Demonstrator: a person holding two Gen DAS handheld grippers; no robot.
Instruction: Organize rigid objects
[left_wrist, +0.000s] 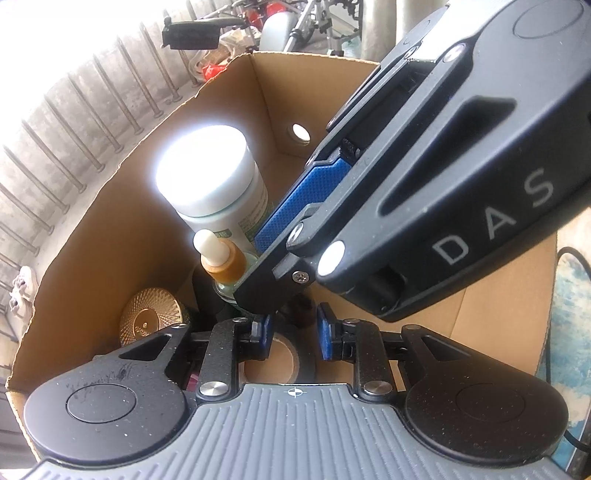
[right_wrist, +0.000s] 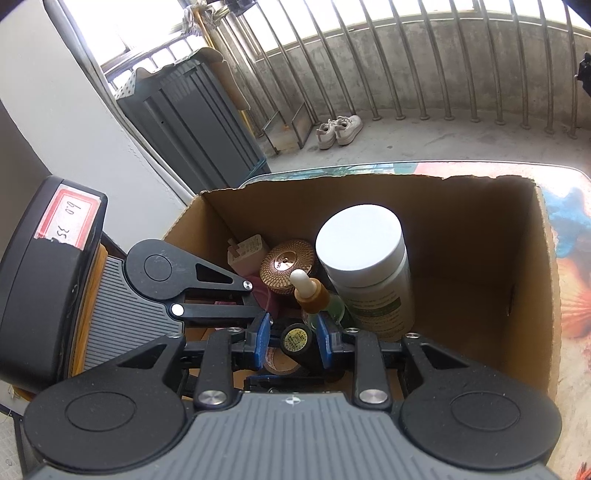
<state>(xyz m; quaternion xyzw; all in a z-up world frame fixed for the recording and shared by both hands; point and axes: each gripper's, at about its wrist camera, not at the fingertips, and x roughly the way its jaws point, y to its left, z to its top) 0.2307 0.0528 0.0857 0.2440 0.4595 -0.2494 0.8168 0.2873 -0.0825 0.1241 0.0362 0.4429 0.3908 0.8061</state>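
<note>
An open cardboard box (right_wrist: 472, 258) holds a tall white-capped bottle (right_wrist: 364, 254), a dropper bottle (right_wrist: 308, 291), a gold-lidded jar (right_wrist: 286, 266), a white plug (right_wrist: 245, 253) and a tape roll (right_wrist: 280, 360). My right gripper (right_wrist: 293, 341) reaches into the box, shut on a small black bottle (right_wrist: 295, 336) with a yellow top label. From the left, the left gripper's fingers (right_wrist: 218, 308) come in beside it. In the left wrist view my left gripper (left_wrist: 295, 334) stands open above the tape roll (left_wrist: 273, 363), just under the right gripper's blue pad (left_wrist: 306, 199); the white-capped bottle (left_wrist: 207, 173) rises behind.
The box stands on a table with a colourful printed top (right_wrist: 569, 258). Beyond are a concrete floor, a metal railing (right_wrist: 443, 74), a pair of white shoes (right_wrist: 340, 131) and a grey cabinet (right_wrist: 192, 122). The box's right half is bare cardboard.
</note>
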